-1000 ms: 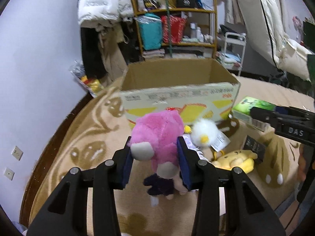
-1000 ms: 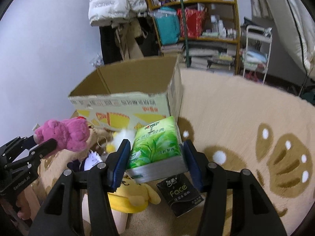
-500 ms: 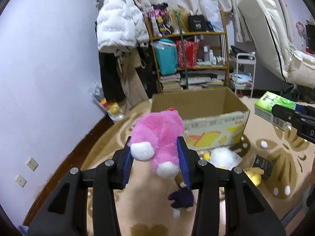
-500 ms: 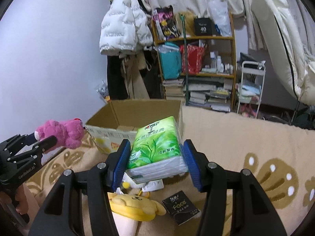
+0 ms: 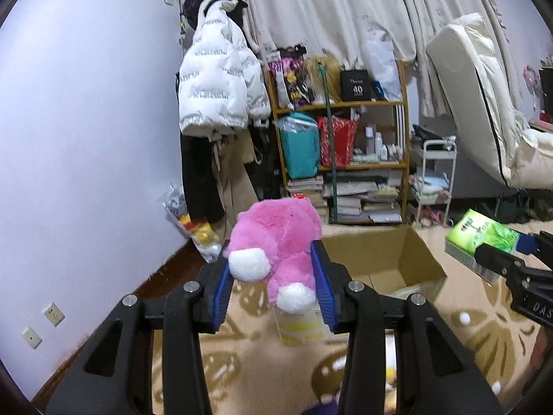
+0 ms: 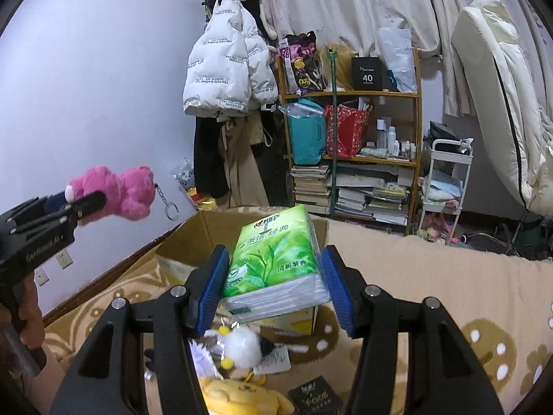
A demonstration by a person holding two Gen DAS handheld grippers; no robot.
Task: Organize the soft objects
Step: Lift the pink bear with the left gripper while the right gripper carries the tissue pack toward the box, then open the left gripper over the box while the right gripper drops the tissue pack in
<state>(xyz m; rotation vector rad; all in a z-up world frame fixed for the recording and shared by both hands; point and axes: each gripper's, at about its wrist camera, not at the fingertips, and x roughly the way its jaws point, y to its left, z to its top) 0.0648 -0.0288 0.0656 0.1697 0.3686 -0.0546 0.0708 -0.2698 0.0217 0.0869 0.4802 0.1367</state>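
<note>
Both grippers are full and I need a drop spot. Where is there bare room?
The cardboard box looks mostly empty. The rug right of it is bare. Crowded: the white plush and yellow plush beneath the tissue pack.

Room interior. A plain pale wall [image 5: 86,138] carries two sockets [image 5: 53,313] near the dark wooden floor [image 5: 162,273]. A beige patterned carpet [image 6: 432,276] covers the floor. A wooden shelf unit [image 6: 349,159] stands before cream curtains [image 5: 328,10], beside a hanging white puffer jacket [image 5: 217,79]. A white trolley [image 6: 446,186] stands right of the shelf.
</note>
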